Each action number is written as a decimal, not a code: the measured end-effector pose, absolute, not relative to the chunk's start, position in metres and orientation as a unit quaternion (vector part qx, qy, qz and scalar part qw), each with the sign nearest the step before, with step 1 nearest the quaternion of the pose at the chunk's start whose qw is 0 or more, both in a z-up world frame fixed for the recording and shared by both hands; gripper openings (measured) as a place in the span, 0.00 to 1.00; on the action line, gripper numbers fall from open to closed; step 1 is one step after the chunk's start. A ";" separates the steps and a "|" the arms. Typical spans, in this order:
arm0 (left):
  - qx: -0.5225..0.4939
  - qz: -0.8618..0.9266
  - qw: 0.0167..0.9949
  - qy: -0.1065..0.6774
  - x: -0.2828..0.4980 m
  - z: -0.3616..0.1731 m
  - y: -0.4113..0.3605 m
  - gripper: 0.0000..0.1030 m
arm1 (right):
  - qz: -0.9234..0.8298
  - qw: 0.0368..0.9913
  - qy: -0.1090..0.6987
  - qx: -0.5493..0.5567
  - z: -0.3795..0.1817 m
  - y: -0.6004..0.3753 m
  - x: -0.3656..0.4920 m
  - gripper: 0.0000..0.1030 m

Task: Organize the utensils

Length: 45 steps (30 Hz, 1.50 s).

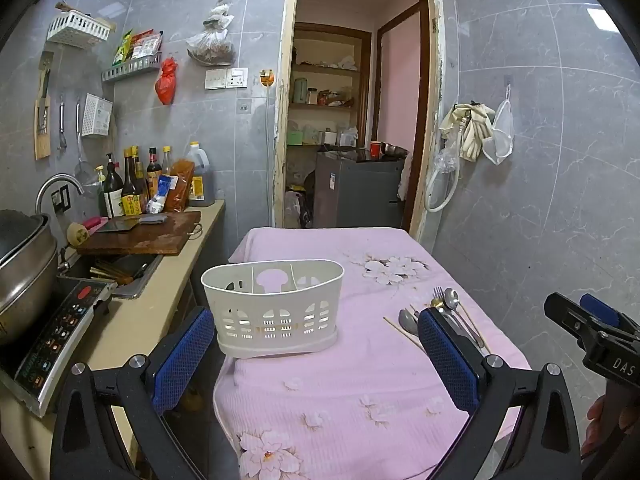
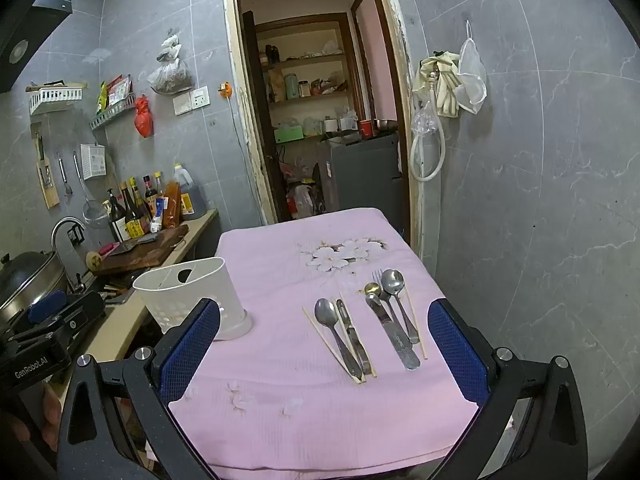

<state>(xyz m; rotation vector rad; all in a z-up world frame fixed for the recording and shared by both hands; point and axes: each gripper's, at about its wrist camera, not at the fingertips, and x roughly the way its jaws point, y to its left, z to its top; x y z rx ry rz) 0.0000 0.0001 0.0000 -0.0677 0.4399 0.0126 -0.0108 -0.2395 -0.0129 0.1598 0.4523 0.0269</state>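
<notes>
Two readable marks: "DAS" on right gripper point(image 1: 592, 320), "GenRobot.AI" on left gripper point(image 2: 52, 316).

Upright white slotted caddy point(image 2: 192, 296) left of steel cutlery and chopsticks point(image 2: 372, 320), flat on cloth

Both wrist views face doorway point(image 1: 352, 120), angled down; share pink table point(image 2: 320, 400), left view further left.
</notes>
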 end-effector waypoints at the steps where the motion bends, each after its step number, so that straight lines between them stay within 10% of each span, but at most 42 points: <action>1: -0.033 0.007 0.975 0.219 0.000 0.000 0.000 0.99 | 0.013 0.971 0.225 0.080 -0.013 -0.240 -0.011 0.99; 45: -0.037 0.003 0.974 0.225 0.001 -0.009 0.002 0.99 | 0.013 0.970 0.230 0.079 -0.014 -0.238 -0.011 0.99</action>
